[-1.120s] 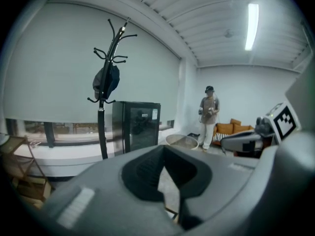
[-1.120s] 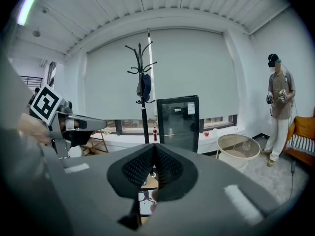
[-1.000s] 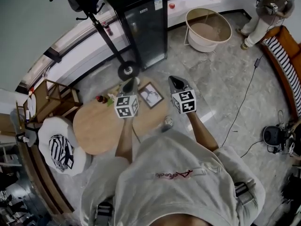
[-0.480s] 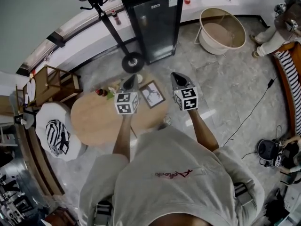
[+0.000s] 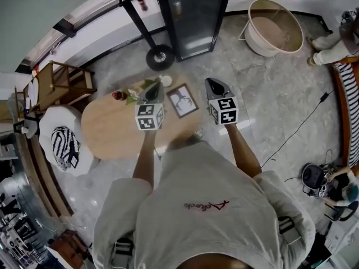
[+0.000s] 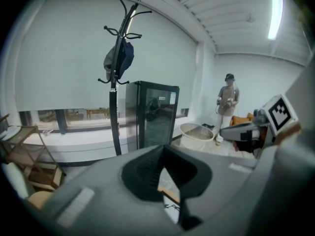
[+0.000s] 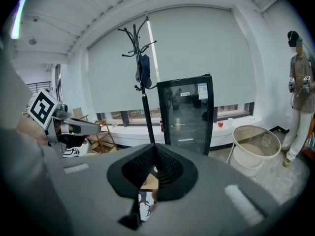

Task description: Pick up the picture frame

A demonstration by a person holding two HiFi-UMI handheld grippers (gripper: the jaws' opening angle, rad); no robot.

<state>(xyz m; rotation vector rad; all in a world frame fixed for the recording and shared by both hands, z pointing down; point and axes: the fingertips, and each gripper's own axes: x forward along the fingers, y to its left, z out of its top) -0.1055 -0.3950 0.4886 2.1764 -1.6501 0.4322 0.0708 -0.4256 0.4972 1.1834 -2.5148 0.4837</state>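
The picture frame, dark-edged with a pale print, lies flat near the right edge of the round wooden table. My left gripper hovers just left of the frame, jaws shut and empty. My right gripper hangs just right of it, beyond the table edge, also shut and empty. In the left gripper view the closed jaws leave a slit that shows a bit of the frame. The right gripper view shows shut jaws with the frame below them.
A glass-door fridge and a coat stand's base stand behind the table. A round tub is at the back right, a person beyond it. A striped cushion on a stool is at the left. Small items sit on the table's far side.
Both grippers have moved forward and down toward the table, ending on either side of the frame. Both stayed shut.
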